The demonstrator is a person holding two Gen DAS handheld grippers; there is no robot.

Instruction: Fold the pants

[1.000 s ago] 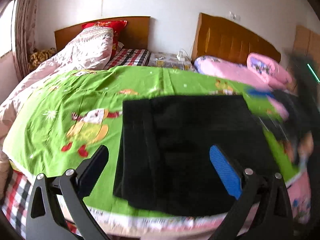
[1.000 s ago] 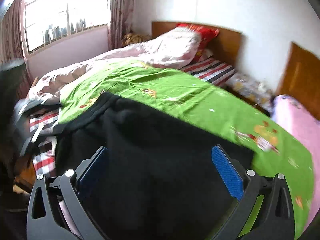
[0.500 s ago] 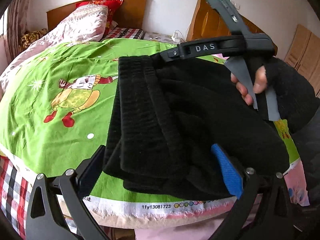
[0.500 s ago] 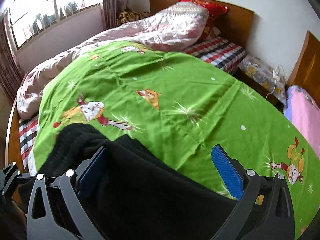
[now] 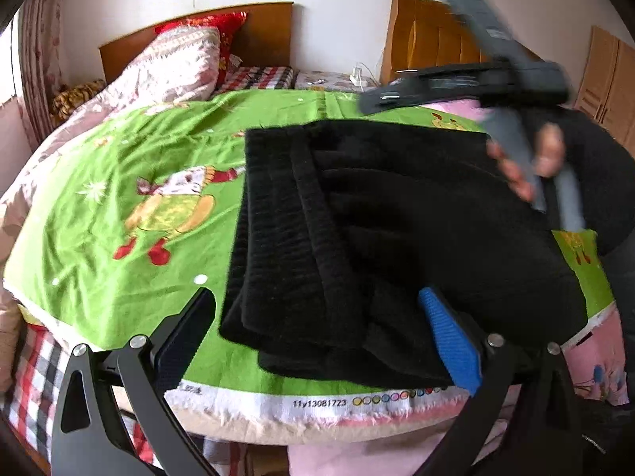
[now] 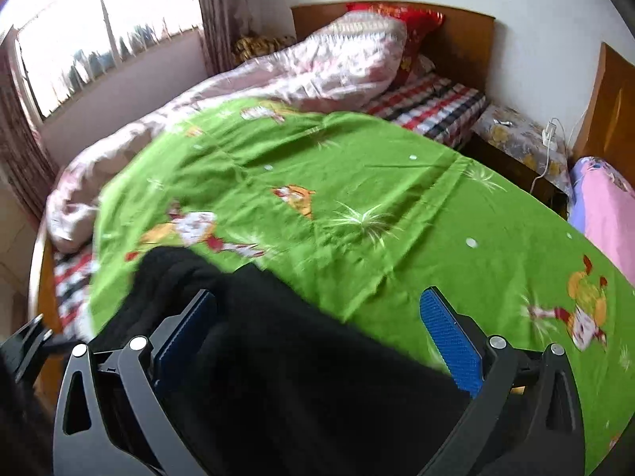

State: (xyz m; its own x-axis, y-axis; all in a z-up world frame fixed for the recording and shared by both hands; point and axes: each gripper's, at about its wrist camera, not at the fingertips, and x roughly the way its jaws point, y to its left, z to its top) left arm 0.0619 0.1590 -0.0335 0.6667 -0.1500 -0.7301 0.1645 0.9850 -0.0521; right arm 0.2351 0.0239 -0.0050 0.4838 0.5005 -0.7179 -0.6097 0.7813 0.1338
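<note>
Left gripper: the left gripper [image 5: 317,337] hangs low over the near edge of the bed, its two fingers spread wide apart and holding nothing; the blue pad [image 5: 450,341] of one finger sits against the near corner of the cloth, the other finger over bare green cover.

Right gripper: the right gripper [image 6: 317,337] has its fingers spread wide too, with black cloth lying in the gap between them and nothing clamped; seen from the left wrist it hangs blurred above the far right corner of the pile, gripped by a bare hand [image 5: 532,166] in a dark sleeve.

Pants: the black pants [image 5: 381,238] lie folded in a thick rectangular stack on the green cover, near the foot of the bed, the ribbed layered edges stepped along the stack's left side; in the right wrist view the pants [image 6: 301,377] fill the lower frame.

Bed cover: a bright green sheet [image 5: 119,182] printed with cartoon figures, its white printed selvedge running along the near edge.

Behind: a pink-and-white quilt [image 6: 278,79] is heaped toward the wooden headboard [image 6: 456,39], with a red pillow [image 6: 412,27] against it.

Beside: a second bed with pink bedding [image 6: 607,214] stands to the right, a window [image 6: 99,35] to the left.
</note>
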